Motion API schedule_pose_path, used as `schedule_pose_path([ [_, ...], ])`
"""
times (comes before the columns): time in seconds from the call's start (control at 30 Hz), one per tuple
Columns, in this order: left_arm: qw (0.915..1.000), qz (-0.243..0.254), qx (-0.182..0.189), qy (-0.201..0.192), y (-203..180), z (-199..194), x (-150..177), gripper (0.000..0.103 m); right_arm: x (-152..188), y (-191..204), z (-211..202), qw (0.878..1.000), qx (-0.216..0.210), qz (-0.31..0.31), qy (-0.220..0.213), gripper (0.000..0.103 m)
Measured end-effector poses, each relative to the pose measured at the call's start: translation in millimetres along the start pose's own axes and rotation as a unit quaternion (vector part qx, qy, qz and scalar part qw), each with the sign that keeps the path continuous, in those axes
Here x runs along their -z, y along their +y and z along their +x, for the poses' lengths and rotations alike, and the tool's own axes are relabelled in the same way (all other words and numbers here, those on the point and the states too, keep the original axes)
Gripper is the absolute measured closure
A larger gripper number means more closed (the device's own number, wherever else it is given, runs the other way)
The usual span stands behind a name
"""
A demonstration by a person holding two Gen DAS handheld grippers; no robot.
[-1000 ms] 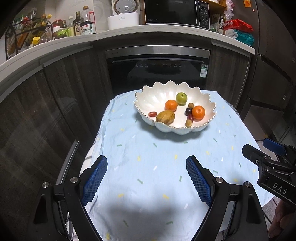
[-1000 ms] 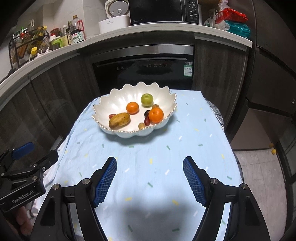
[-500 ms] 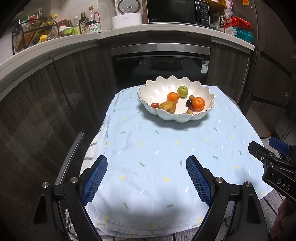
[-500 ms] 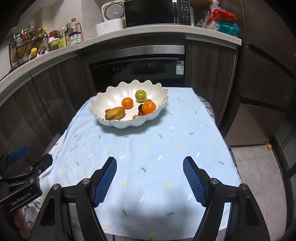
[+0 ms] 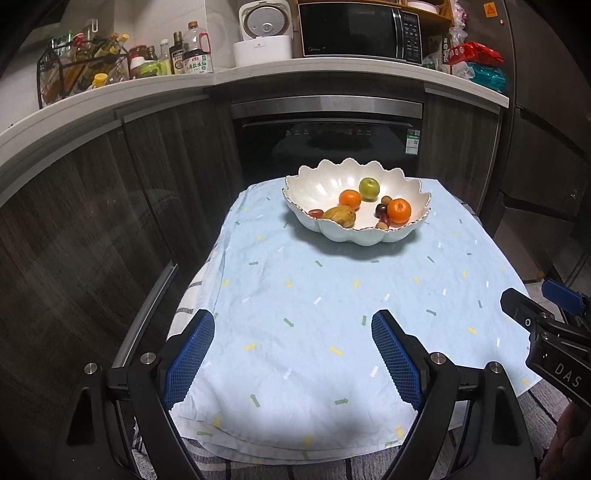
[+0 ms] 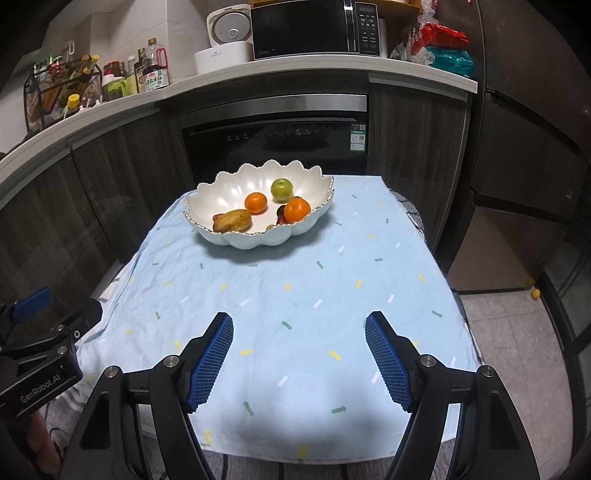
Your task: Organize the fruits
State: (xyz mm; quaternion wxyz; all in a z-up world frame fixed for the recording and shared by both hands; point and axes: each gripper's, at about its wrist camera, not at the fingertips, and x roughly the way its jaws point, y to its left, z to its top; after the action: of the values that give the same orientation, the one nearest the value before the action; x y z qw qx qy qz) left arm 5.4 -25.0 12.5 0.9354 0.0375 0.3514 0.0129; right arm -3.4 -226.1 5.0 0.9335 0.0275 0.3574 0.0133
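A white scalloped bowl (image 5: 321,192) stands at the far end of the table on a light blue cloth (image 5: 317,295). It holds a green apple (image 5: 369,188), two oranges (image 5: 349,198) (image 5: 399,211), a brown pear (image 5: 340,216) and several small dark fruits. The bowl also shows in the right wrist view (image 6: 225,192). My left gripper (image 5: 291,325) is open and empty over the near end of the cloth. My right gripper (image 6: 299,328) is open and empty too, beside it; it shows in the left wrist view (image 5: 543,314).
Dark cabinets and a built-in oven (image 5: 325,140) stand behind the table. The counter above carries bottles (image 5: 188,55), a rice cooker (image 5: 264,33) and a microwave (image 5: 358,29). Small yellow fruits (image 6: 533,293) lie on the floor at the right.
Both grippers have pulled back from the bowl toward the near table edge. The bowl looks smaller and farther. Both jaws stay open.
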Motion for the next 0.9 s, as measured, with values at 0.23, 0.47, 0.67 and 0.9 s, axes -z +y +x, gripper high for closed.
schedule_pose_path([
  [0.23,1.0000,0.002,0.000,-0.004,-3.4,-4.6,1.1,0.016,0.4,-2.0,-3.1,1.000,-0.001,0.002,-0.005,0.028],
  [0.47,1.0000,0.003,0.000,-0.003,-4.1,-5.4,0.8,0.016,0.8,-3.0,-3.7,1.000,-0.005,0.005,-0.006,0.028],
  [0.67,1.0000,0.003,-0.001,-0.004,-4.5,-5.9,1.0,0.016,0.9,-3.3,-4.1,1.000,-0.006,0.006,-0.006,0.028],
  [0.9,1.0000,0.004,-0.001,-0.004,-4.6,-5.9,0.9,0.016,1.0,-2.4,-4.1,1.000,-0.007,0.006,-0.007,0.028],
])
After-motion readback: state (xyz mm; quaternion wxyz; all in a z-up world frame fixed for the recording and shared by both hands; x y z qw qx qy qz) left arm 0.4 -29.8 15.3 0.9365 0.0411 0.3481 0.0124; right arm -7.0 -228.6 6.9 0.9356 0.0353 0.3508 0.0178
